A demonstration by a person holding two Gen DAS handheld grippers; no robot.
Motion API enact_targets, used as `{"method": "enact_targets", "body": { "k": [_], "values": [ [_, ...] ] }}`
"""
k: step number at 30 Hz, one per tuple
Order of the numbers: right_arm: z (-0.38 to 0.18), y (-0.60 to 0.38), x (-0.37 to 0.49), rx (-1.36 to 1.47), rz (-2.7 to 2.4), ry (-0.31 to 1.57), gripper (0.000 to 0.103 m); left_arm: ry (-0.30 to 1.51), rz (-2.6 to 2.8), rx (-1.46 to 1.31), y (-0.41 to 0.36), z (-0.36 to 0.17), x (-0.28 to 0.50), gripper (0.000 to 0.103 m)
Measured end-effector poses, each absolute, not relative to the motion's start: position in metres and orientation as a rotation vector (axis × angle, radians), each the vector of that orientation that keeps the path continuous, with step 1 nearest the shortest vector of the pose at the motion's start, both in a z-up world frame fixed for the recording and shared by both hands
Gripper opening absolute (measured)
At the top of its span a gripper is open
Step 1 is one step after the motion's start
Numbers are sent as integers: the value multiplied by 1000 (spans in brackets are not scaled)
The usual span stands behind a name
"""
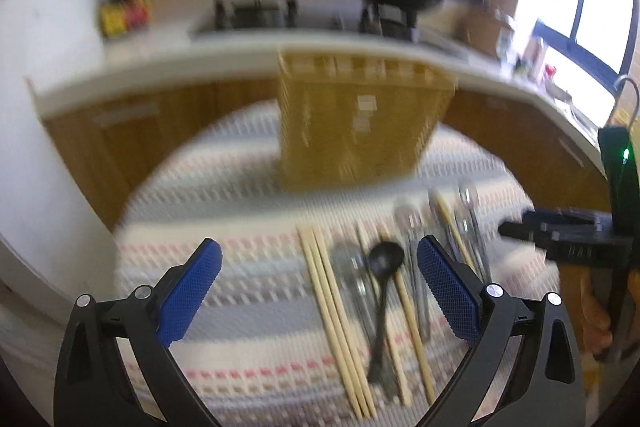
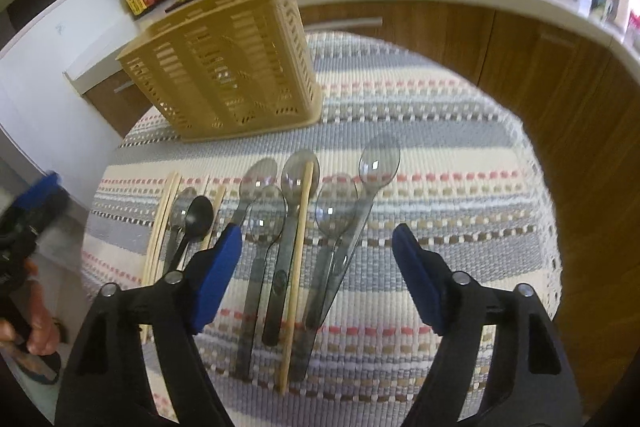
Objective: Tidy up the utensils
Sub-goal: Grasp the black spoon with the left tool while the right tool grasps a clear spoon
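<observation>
Both tongs released: drop your right gripper (image 2: pixel 318 267) squarely over one clear spoon (image 2: pixel 340 203), clamp its handle, not the chopstick (image 2: pixel 298 267).

Each gripper was built from two curved black arms, each fitted with round silver pivot screws near the finger base. The fingers of the left gripper (image 1: pixel 320 291) were faced with blue pads (image 1: pixel 188 301) bearing a fine cross-hatched texture. The same blue pads (image 2: pixel 218 279) were fitted on the right gripper (image 2: pixel 318 277). A green indicator light and faint raised lettering were carried on the black housing. Bare skin was visible on the left hand (image 2: pixel 42 333).
</observation>
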State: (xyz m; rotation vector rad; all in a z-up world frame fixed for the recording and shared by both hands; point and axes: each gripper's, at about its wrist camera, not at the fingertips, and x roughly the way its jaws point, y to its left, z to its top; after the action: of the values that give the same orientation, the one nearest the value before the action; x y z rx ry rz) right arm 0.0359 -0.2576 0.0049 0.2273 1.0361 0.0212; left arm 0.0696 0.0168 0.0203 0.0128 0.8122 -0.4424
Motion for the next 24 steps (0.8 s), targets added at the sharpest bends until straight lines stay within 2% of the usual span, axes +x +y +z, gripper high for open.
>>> {"method": "enact_targets", "body": {
  "k": [1, 4, 6, 8, 12, 18, 20, 22, 24],
  "values": [
    [4, -260, 38, 237, 26, 1052, 63, 849, -469, 12, 13, 15, 73, 89],
    [-1, -272, 49, 290, 20, 1113, 51, 963, -549, 33, 0, -4, 79, 75],
    [-7, -281, 58, 314, 7, 1155, 44, 1012, -599, 47, -10, -15, 81, 62],
    [-18, -290, 64, 366, 18, 1210, 36, 1058, -655, 37, -18, -22, 83, 57],
    [-31, -294, 71, 370, 4, 1263, 29, 1113, -696, 19, -27, -34, 91, 43],
    [-33, -276, 67, 346, 59, 1274, 25, 1145, -716, 40, -37, -35, 93, 35],
    [-34, -266, 68, 312, 68, 1286, 21, 1150, -720, 49, -43, -36, 95, 35],
    [-35, -257, 70, 269, 58, 1299, 14, 1159, -730, 50, -48, -38, 97, 30],
    [-34, -252, 74, 232, 29, 1306, 13, 1167, -730, 53, -53, -41, 100, 28]
  ]
}}
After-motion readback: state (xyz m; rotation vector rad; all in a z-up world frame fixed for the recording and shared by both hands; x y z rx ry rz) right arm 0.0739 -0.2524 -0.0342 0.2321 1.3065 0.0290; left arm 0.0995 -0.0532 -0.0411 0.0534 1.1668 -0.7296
